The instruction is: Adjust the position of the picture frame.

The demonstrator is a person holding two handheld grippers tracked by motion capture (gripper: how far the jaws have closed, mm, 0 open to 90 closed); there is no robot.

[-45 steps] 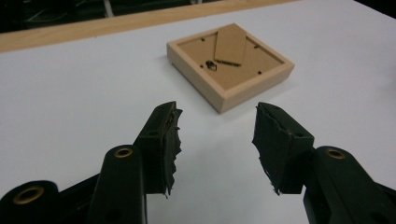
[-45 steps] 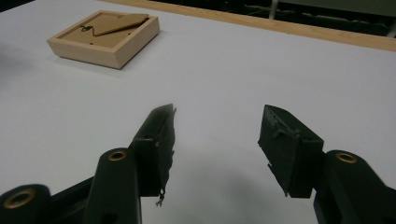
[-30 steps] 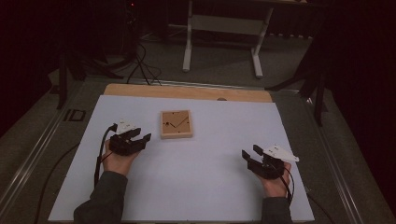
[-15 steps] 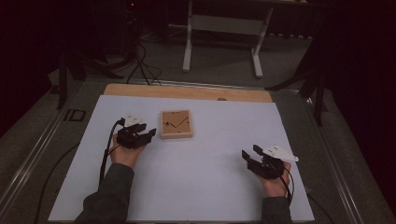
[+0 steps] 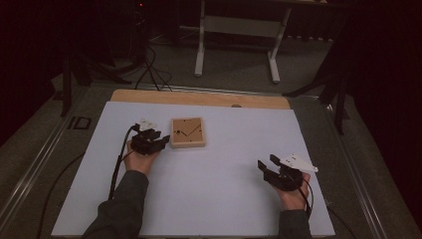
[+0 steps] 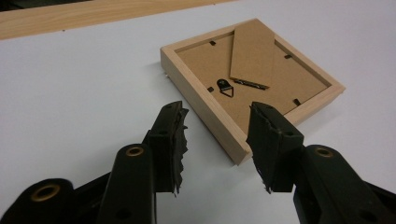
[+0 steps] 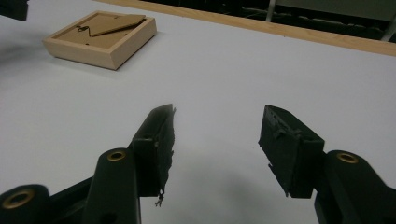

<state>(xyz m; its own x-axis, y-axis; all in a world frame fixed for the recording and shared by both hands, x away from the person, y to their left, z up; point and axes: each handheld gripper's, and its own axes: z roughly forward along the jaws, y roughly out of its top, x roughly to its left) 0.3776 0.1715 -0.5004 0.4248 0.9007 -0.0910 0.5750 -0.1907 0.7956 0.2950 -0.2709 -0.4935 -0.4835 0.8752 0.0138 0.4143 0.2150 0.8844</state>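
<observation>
A person's left gripper (image 5: 158, 142) closes in on a small wooden picture frame (image 5: 187, 132) lying face down on the white table cover (image 5: 209, 199), left of centre and toward the far side. Its jaws stand apart, have just been narrowing, and straddle the frame's near corner without touching it, apparently lining up for a pinch on the rim. The frame's cardboard back (image 6: 252, 79) faces up, with its folded stand (image 6: 252, 53) and hanging hook (image 6: 225, 87) exposed; whatever picture it holds is hidden underneath. To the right and nearer the person, the right gripper (image 5: 271, 169) waits well away with jaws apart and nothing between them, seemingly held in reserve. The dim room beyond the table is hard to make out.
</observation>
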